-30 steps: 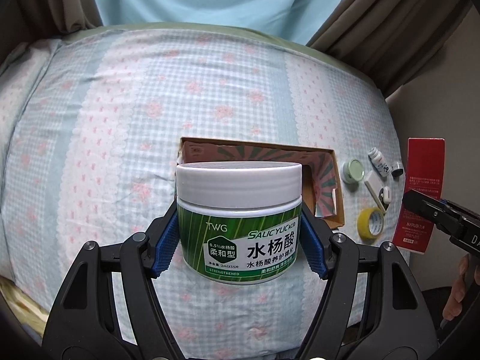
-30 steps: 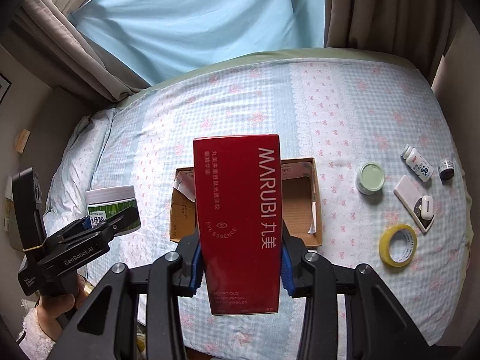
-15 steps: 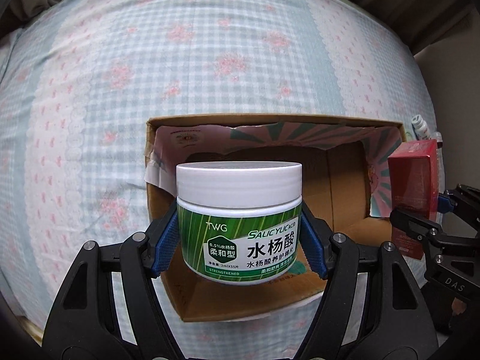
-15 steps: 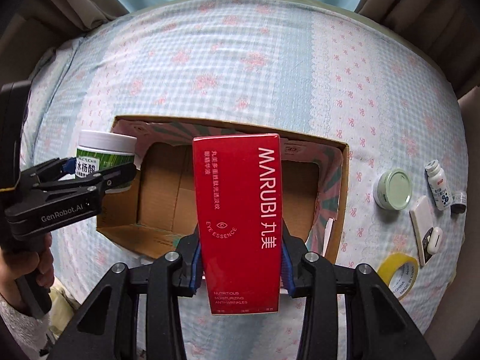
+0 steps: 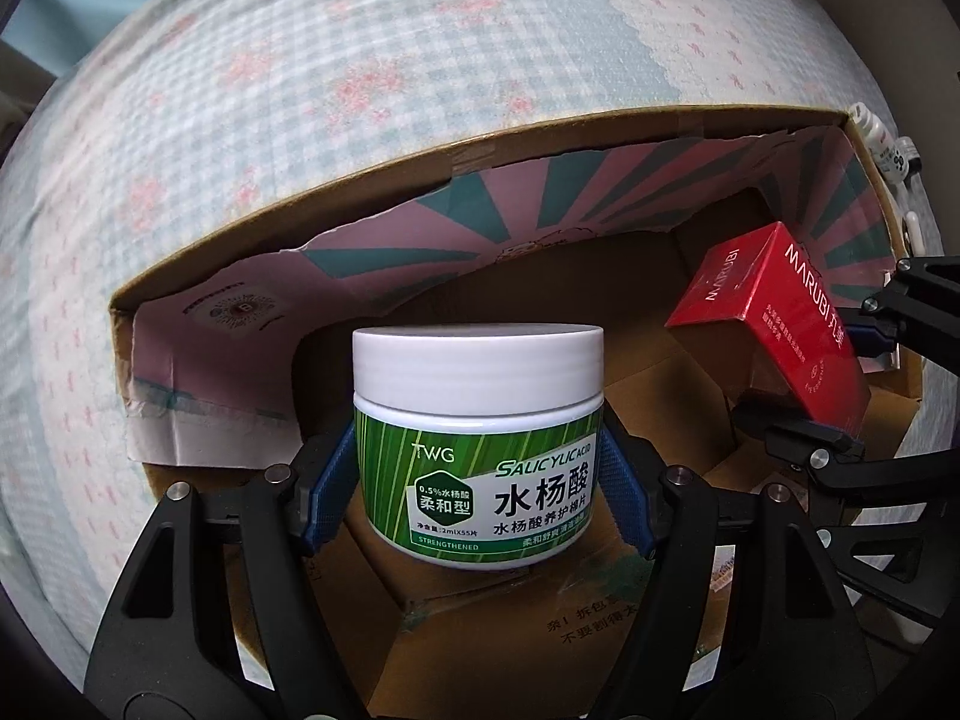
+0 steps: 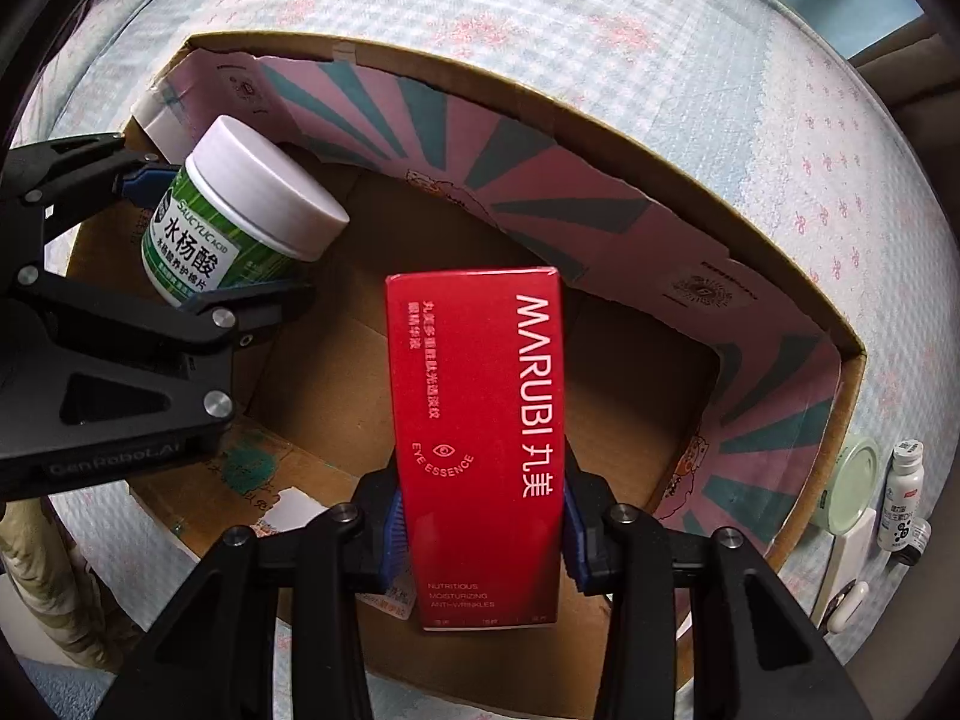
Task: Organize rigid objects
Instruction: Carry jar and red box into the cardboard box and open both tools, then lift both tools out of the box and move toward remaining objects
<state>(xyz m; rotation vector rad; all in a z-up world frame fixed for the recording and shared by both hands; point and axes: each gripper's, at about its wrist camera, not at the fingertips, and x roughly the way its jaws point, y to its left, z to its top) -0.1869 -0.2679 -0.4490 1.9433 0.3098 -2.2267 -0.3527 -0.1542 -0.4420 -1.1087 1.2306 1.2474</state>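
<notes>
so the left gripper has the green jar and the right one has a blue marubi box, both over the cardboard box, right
Not quite: the MARUBI box is red, not blue, as the right wrist view shows. The rest holds: the left gripper grips the green jar, the right gripper grips the MARUBI box, and both are over the open cardboard box.

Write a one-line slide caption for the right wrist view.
Right tool holds a red carton over the open cardboard box; left tool brings a green jar alongside.
</notes>
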